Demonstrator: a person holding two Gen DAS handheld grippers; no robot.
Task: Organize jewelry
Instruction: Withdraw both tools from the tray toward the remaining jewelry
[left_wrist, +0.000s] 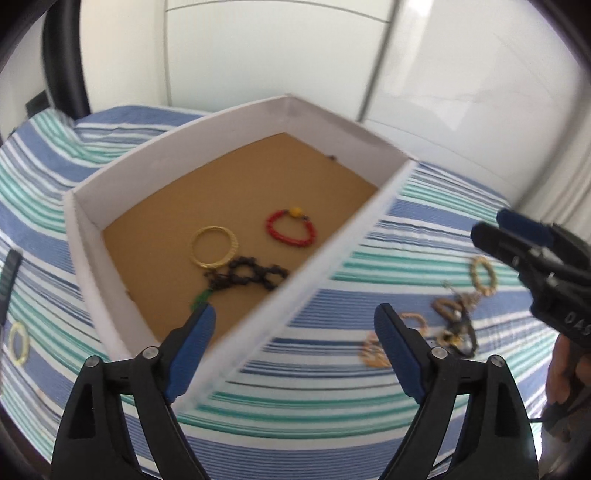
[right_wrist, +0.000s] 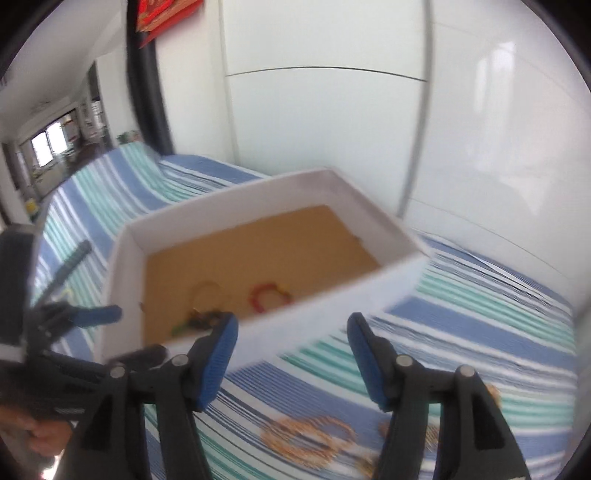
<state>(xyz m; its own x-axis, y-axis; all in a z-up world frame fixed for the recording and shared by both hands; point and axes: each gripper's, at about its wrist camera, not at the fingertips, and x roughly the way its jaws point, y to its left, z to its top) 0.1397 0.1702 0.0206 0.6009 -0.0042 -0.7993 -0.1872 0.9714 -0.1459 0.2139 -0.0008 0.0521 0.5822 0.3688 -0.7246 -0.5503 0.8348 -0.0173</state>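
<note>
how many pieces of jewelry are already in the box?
3, all toward the near end of the box: a gold bangle, a red bracelet beside it, and a black chain with a green bit nearest the camera. The near wall may hide more.

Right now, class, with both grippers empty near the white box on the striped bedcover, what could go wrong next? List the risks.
1. The left gripper straddles the white cardboard box's near wall; closing could clamp the wall, not jewelry.
2. The loose brown and gold bracelets lie tangled on the striped bedcover; one grab may drag several.
3. In the box, the black bead strand overlaps the gold bangle; new drops could knot them.
</note>
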